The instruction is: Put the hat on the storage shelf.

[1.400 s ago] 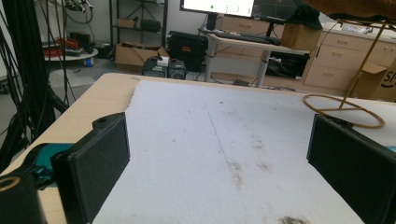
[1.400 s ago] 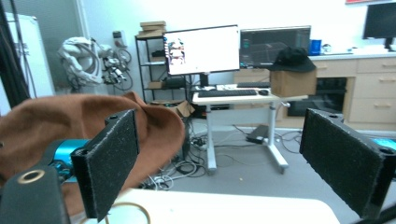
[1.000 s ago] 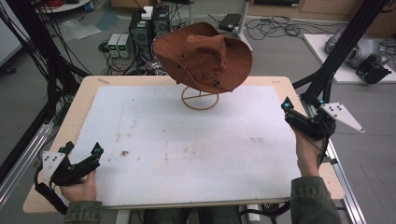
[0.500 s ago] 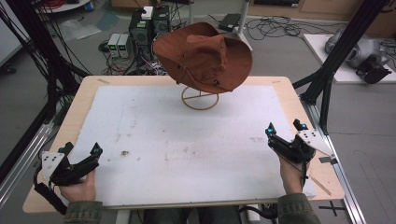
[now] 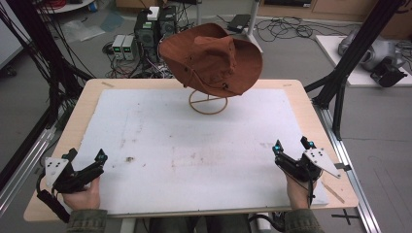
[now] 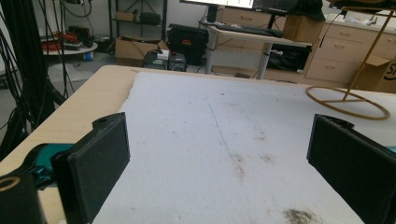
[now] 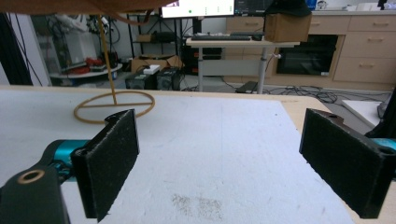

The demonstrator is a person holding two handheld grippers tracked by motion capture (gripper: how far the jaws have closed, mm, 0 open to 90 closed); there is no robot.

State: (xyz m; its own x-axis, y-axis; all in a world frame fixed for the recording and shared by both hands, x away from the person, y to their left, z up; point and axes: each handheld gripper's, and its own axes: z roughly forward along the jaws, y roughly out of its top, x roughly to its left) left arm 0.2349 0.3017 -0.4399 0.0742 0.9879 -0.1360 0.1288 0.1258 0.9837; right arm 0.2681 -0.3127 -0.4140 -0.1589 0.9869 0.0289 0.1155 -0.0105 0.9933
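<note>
A brown wide-brimmed hat [image 5: 214,58] hangs tilted on a thin gold wire stand [image 5: 208,102] at the back middle of the table. The stand's ring base [image 6: 348,101] [image 7: 114,106] lies flat on the white mat, and the hat's brim edge [image 7: 84,5] crosses the top of the right gripper view. My left gripper [image 5: 86,160] [image 6: 217,168] rests open at the front left corner, nothing between its jaws. My right gripper [image 5: 291,148] [image 7: 219,163] stands open at the front right, also holding nothing. Both are far from the hat.
A white mat [image 5: 194,145] with faint stains covers most of the wooden table [image 5: 77,111]. Black frame posts [image 5: 350,53] rise at both sides. Computers and cables [image 5: 150,24] sit on the floor behind the table.
My right gripper has drawn back from the right edge near mid-table toward the front right corner. The left gripper and the hat have stayed put.
</note>
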